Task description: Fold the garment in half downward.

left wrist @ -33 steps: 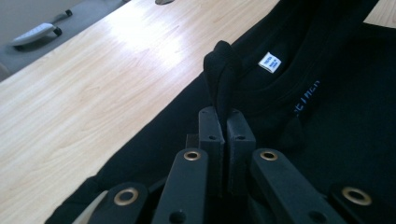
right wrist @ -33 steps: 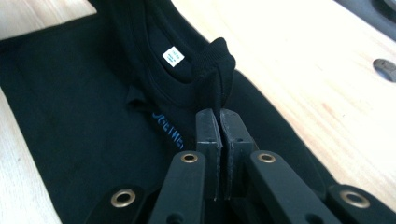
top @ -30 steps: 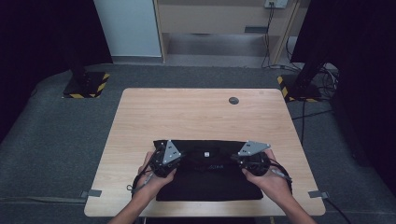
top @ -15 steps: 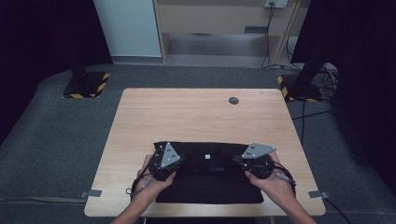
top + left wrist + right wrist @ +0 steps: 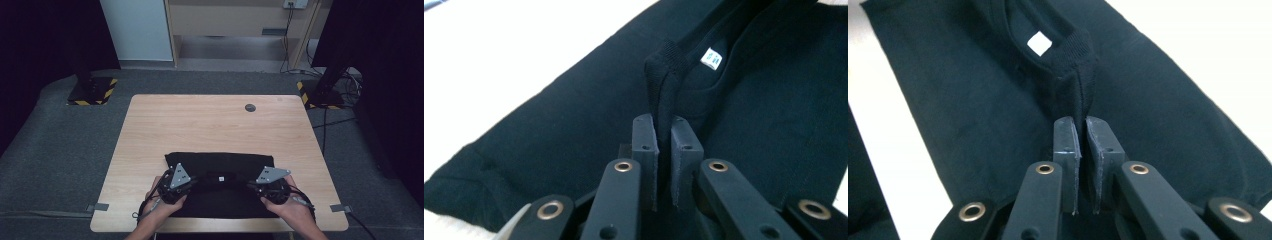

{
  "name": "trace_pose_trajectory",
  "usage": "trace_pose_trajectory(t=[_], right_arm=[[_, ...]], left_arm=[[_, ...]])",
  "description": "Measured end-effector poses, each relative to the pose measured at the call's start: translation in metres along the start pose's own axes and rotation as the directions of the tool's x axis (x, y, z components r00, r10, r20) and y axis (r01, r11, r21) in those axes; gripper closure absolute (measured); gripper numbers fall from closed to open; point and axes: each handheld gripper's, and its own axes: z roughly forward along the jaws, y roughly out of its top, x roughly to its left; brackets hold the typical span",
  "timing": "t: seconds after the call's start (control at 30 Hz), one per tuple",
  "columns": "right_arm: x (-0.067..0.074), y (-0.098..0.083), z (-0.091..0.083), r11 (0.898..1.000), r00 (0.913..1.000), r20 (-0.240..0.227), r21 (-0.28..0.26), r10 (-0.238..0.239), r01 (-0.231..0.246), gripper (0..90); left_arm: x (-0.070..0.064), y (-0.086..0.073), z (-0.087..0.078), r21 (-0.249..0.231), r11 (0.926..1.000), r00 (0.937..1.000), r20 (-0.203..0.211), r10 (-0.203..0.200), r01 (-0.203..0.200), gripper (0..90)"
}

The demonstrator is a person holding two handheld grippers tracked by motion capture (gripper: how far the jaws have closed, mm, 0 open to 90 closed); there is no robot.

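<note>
- The left claw (image 5: pixel 664 131) is clamped on a raised fold of the ribbed collar of the black knitted cotton shirt (image 5: pixel 574 135), its jaws having just eased a touch.
- The right claw (image 5: pixel 1083 131) likewise pinches the collar on the other side of the small white neck label (image 5: pixel 1039 43).
- The shirt lies folded flat at the near edge of the light wooden counter (image 5: pixel 200 125), both hands (image 5: pixel 162 202) resting at its sides.

A lab or studio: black curtains (image 5: pixel 45 40) (hazard-striped stand bases (image 5: pixel 92 92)).
</note>
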Motion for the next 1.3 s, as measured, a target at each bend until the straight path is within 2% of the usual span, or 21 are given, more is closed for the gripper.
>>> trace_pose_trajectory(t=[0.3, 0.43, 0.5, 0.63, 0.8, 0.87, 0.93, 1.03, 1.13, 1.3], right_arm=[[0.006, -0.014, 0.006, 0.999, 0.9997, -0.02, 0.029, 0.013, -0.013, 81.9], [0.007, -0.015, 0.006, 0.999, 0.9995, -0.028, 0.032, 0.011, -0.011, 79.7], [0.009, -0.016, 0.002, 1.0, 0.999, -0.042, 0.027, 0.012, -0.011, 76.0], [0.007, -0.011, -0.009, 1.0, 0.9984, -0.052, -0.004, 0.021, -0.021, 73.0], [0.003, -0.005, -0.017, 1.0, 0.999, -0.038, -0.02, 0.023, -0.024, 71.4], [0.001, -0.004, -0.016, 1.0, 0.9992, -0.031, -0.019, 0.024, -0.025, 71.1], [-0.002, -0.004, -0.016, 0.999, 0.9993, -0.025, -0.019, 0.028, -0.029, 70.5], [-0.003, -0.005, -0.011, 0.999, 0.999, -0.022, -0.004, 0.039, -0.039, 69.0], [-0.001, -0.007, -0.005, 0.999, 0.9989, -0.026, 0.007, 0.04, -0.04, 67.5], [0.005, -0.011, 0.008, 0.999, 0.998, -0.041, 0.024, 0.049, -0.048, 64.7]], left_arm=[[-0.009, -0.007, 0.0, 0.021, 0.9998, 0.9998, 0.019, 0.007, -0.008, 80.3], [-0.011, -0.009, -0.003, 0.022, 0.9998, 0.9996, 0.027, -0.005, 0.004, 76.2], [-0.013, -0.007, -0.01, 0.009, 0.9999, 0.9995, 0.029, -0.01, 0.009, 72.7], [-0.016, -0.001, -0.023, -0.012, 0.9999, 0.9994, 0.033, 0.003, -0.003, 72.0], [-0.015, 0.01, -0.036, -0.059, 0.9983, 0.9995, 0.03, -0.005, 0.007, 70.1], [-0.014, 0.014, -0.04, -0.09, 0.9956, 0.9991, 0.036, -0.021, 0.024, 69.8], [-0.016, 0.017, -0.041, -0.095, 0.9954, 0.9995, 0.032, -0.004, 0.007, 69.7], [-0.018, 0.019, -0.033, -0.074, 0.9972, 0.9997, 0.023, 0.009, -0.007, 67.6], [-0.021, 0.015, -0.018, -0.046, 0.9986, 0.9995, 0.015, 0.028, -0.027, 65.8], [-0.021, 0.003, 0.006, 0.002, 0.9998, 0.9998, 0.01, 0.017, -0.017, 63.1]])
